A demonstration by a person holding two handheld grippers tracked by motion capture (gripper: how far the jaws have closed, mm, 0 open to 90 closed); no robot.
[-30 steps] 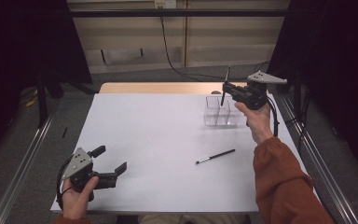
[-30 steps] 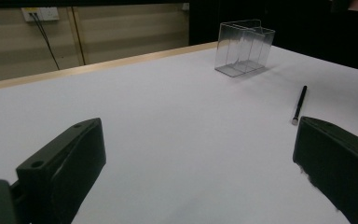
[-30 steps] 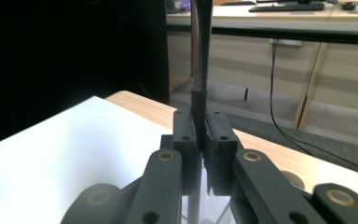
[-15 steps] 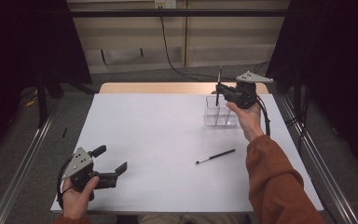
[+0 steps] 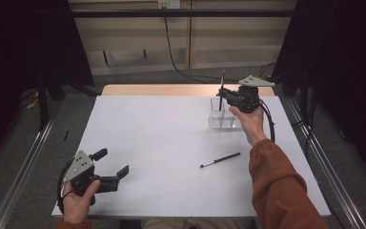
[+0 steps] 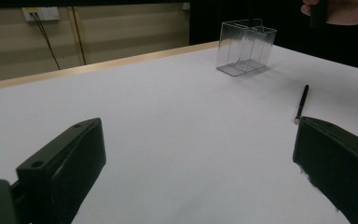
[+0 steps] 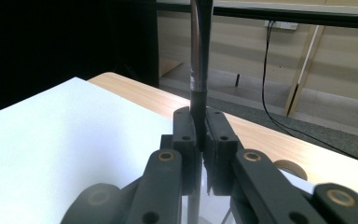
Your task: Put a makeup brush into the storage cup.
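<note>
With right gripper (image 5: 225, 93) clamped on an upright brush (image 5: 222, 85) over clear organizer (image 5: 218, 119): lower into a compartment, then release. Left gripper (image 5: 113, 165) wide, idle; second brush (image 5: 220, 160) next.

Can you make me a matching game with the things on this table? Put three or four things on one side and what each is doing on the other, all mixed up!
Things:
1. right gripper
2. left gripper
3. clear holder
4. brush on the table

States:
A. lying flat on the white table
B. open, with nothing between its jaws
C. shut on an upright brush
D. standing at the far side of the table, under the right gripper

Pairs: 1-C, 2-B, 3-D, 4-A
</note>
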